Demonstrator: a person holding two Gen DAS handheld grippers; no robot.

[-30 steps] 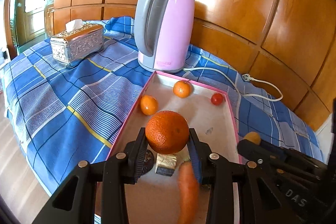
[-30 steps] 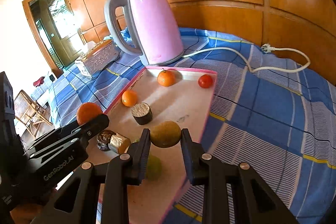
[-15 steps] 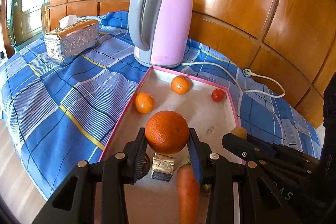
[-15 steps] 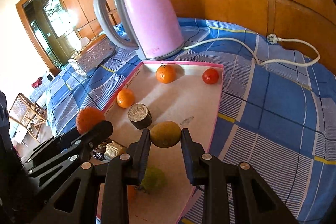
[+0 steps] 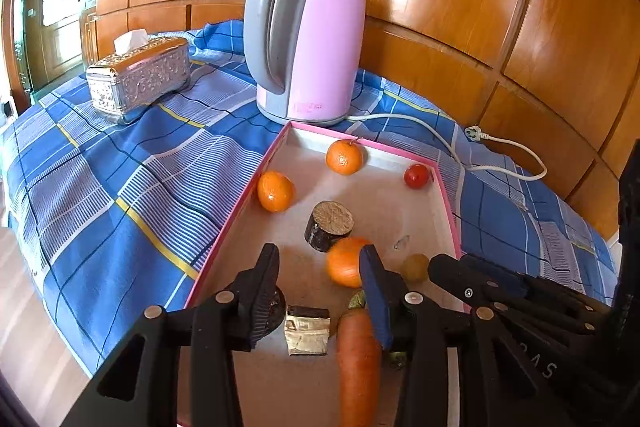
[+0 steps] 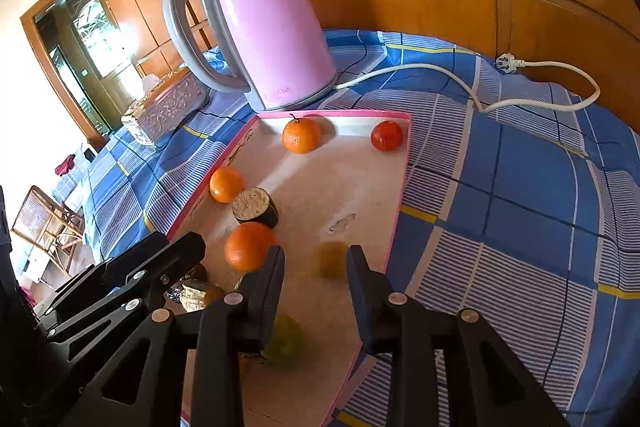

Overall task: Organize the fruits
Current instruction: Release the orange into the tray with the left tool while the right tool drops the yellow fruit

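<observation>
A pink-rimmed tray (image 5: pixel 448 203) (image 6: pixel 400 187) lies on the blue checked cloth. My left gripper (image 5: pixel 320 283) is open; the large orange (image 5: pixel 344 261) (image 6: pixel 248 245) is out of it, blurred, beside the dark cut stump (image 5: pixel 330 225) (image 6: pixel 256 207). My right gripper (image 6: pixel 314 265) is open; the brownish-yellow fruit (image 6: pixel 330 259) (image 5: pixel 416 267) is out of it, blurred, over the tray floor. Two small oranges (image 5: pixel 344 157) (image 5: pixel 275 191) and a red tomato (image 5: pixel 416 175) (image 6: pixel 386 135) lie at the tray's far end. A carrot (image 5: pixel 358 363), a foil-wrapped block (image 5: pixel 307 329) and a green fruit (image 6: pixel 286 339) lie near.
A pink kettle (image 5: pixel 308 39) (image 6: pixel 260 35) stands behind the tray, its white cord (image 5: pixel 496 155) (image 6: pixel 520 83) trailing right. A silver tissue box (image 5: pixel 138 79) sits at far left. Wood panelling backs the table; the floor drops off at left.
Both grippers have opened. The large orange has dropped from the left one and the brownish-yellow fruit from the right one, both down toward the tray floor.
</observation>
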